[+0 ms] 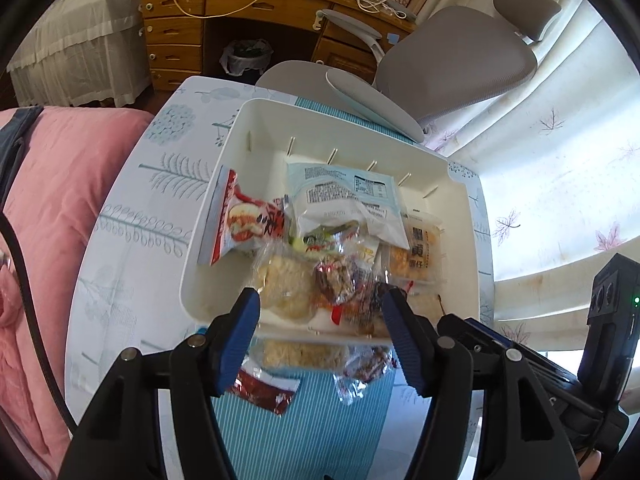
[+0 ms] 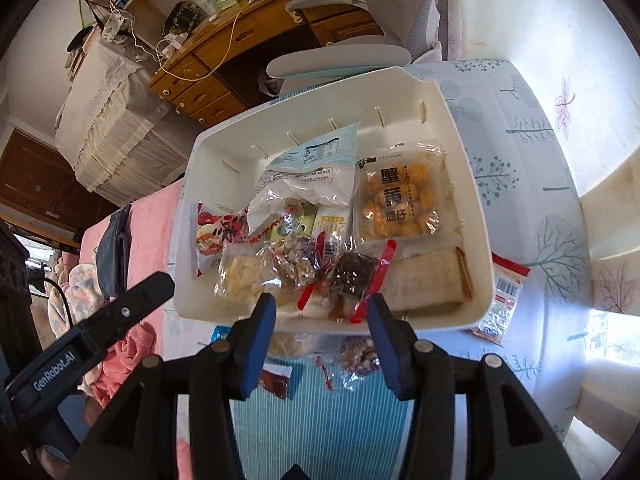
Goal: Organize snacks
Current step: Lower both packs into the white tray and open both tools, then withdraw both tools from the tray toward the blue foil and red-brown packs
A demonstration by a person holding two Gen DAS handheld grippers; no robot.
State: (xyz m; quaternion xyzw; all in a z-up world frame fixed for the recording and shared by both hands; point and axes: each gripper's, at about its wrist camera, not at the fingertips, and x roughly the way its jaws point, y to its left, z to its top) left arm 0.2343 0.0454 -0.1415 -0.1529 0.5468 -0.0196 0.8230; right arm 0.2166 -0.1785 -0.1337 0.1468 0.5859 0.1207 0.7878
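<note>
- My left tongs [image 1: 320,312] hang over the near wall of the white bin [image 1: 460,208], jaws apart and clamping nothing; clear-wrapped snacks lie below the gap between them.
- My right tongs [image 2: 322,314] hang just beside them over the same near wall, jaws likewise apart with nothing gripped.
- The bin is crowded: a pale blue-and-white bag [image 2: 316,168] leans at the back, an orange snack tray [image 2: 400,196] lies to its right, a red-and-white packet [image 1: 240,220] stands against the left wall, and a flat pale block [image 2: 424,280] fills the near right corner.
- Along the near wall sit a clear pack of pale puffed pieces [image 1: 284,288] and a dark, red-ended wrapped sweet [image 2: 356,272], both right under my fingertips.
- Outside the bin, on the blue striped mat [image 1: 304,420], lie a dark red sachet [image 1: 264,392] and a clear wrapper [image 1: 356,380], close in front of the near wall.
- A red-topped packet [image 2: 504,300] lies on the tree-printed tablecloth [image 2: 520,140], touching the bin's right side.
- A grey office chair [image 1: 452,64] stands at the table's far edge, with a wooden desk [image 1: 180,20] behind it; pink bedding [image 1: 60,200] presses against the table's left edge.
- The back half of the bin floor stays bare, and the cloth on the right is mostly open.
</note>
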